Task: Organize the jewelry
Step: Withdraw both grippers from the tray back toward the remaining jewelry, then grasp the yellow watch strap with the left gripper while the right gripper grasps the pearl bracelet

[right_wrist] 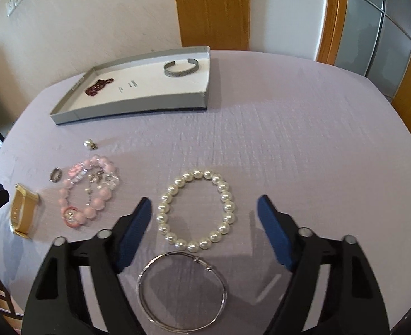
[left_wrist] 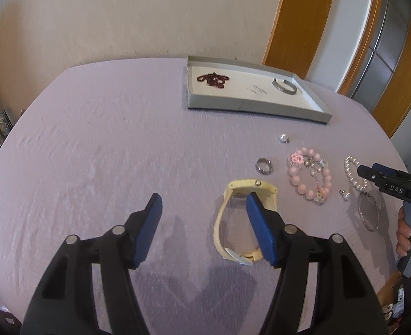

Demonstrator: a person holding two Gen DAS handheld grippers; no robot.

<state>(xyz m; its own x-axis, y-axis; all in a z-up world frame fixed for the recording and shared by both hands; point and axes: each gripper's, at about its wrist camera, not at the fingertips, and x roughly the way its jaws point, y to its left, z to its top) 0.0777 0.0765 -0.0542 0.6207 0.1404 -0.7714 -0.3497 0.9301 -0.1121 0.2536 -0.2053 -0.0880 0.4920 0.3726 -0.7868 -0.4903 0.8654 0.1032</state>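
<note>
A grey tray (left_wrist: 233,105) (right_wrist: 133,104) at the back of the table holds a dark red bead necklace (left_wrist: 213,79) (right_wrist: 98,86) and a silver cuff (left_wrist: 285,86) (right_wrist: 181,68). Loose on the cloth lie a yellow watch (left_wrist: 234,215) (right_wrist: 24,209), a pink bead bracelet (left_wrist: 310,178) (right_wrist: 87,192), a pearl bracelet (left_wrist: 354,173) (right_wrist: 197,209), a silver bangle (left_wrist: 368,213) (right_wrist: 181,289), a ring (left_wrist: 264,166) (right_wrist: 56,174) and a small pearl earring (left_wrist: 283,138) (right_wrist: 89,143). My left gripper (left_wrist: 204,202) is open, its right finger over the watch. My right gripper (right_wrist: 204,205) (left_wrist: 384,178) is open above the pearl bracelet.
The table is covered by a lilac cloth (left_wrist: 94,153) (right_wrist: 303,153). A small stud earring (left_wrist: 345,194) lies by the bangle. A cream wall and a wooden door frame (right_wrist: 214,8) stand behind the table.
</note>
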